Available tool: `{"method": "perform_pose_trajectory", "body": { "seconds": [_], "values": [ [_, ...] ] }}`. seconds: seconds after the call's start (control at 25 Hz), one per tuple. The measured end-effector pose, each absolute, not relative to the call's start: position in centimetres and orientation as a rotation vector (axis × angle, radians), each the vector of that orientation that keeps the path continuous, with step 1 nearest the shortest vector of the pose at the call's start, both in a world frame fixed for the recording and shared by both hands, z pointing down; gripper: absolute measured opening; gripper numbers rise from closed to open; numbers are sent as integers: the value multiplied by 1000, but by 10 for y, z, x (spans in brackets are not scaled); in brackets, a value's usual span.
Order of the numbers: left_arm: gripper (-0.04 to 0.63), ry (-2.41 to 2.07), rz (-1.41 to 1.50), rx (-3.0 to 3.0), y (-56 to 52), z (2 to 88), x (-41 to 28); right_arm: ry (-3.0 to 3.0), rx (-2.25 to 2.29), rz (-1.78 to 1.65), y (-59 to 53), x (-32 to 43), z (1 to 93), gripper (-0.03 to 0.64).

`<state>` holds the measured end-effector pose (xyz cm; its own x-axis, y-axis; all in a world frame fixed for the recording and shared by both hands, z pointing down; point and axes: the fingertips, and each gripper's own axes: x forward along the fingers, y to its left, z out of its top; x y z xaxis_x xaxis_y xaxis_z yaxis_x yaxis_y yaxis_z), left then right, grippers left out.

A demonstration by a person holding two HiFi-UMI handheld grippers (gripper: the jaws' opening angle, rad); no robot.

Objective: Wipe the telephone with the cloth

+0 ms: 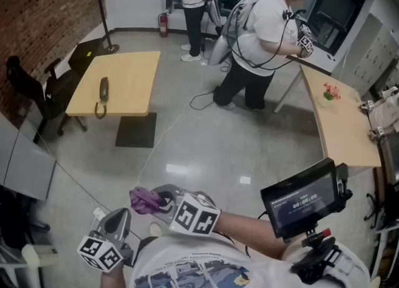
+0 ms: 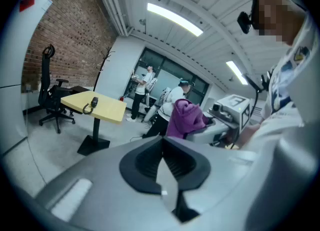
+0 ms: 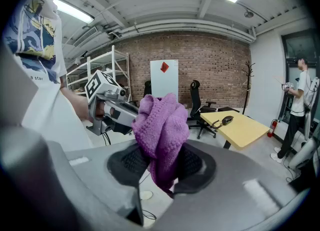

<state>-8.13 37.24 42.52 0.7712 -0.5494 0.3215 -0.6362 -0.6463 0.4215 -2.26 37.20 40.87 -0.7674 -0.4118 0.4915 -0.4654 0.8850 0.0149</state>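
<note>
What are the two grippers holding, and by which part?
The right gripper pinches the purple cloth by its bunched lower end; the rest bulges out in front. The left gripper is shut on nothing.

The right claw was clamped on a purple knitted cloth, which bunched up above the dark pads and hung a little below them. Just left of the cloth, the left claw with its marker cube sat in a hand. Farther off to the right, the telephone lay on a yellow tabletop. Black office chairs stood beyond it, before a brick wall.
</note>
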Motion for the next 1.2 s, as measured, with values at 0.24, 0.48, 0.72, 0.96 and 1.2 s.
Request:
{"method": "perform_pose_trajectory", "body": {
  "seconds": [0.24, 0.48, 0.72, 0.96, 1.2],
  "values": [
    [3, -885, 240, 2442, 380, 434, -67, -2572, 612, 180, 381, -13, 417, 121],
    [3, -912, 287, 2451, 384, 447, -52, -2593, 623, 290, 390, 8, 430, 123],
    [3, -981, 372, 2458, 389, 447, -25, -2576, 642, 337, 402, 55, 440, 123],
    [5, -1052, 393, 2430, 385, 439, -24, -2556, 632, 386, 399, 72, 448, 123],
    [35, -1038, 385, 2391, 355, 442, -49, -2521, 627, 432, 364, 53, 450, 123]
  ]
}}
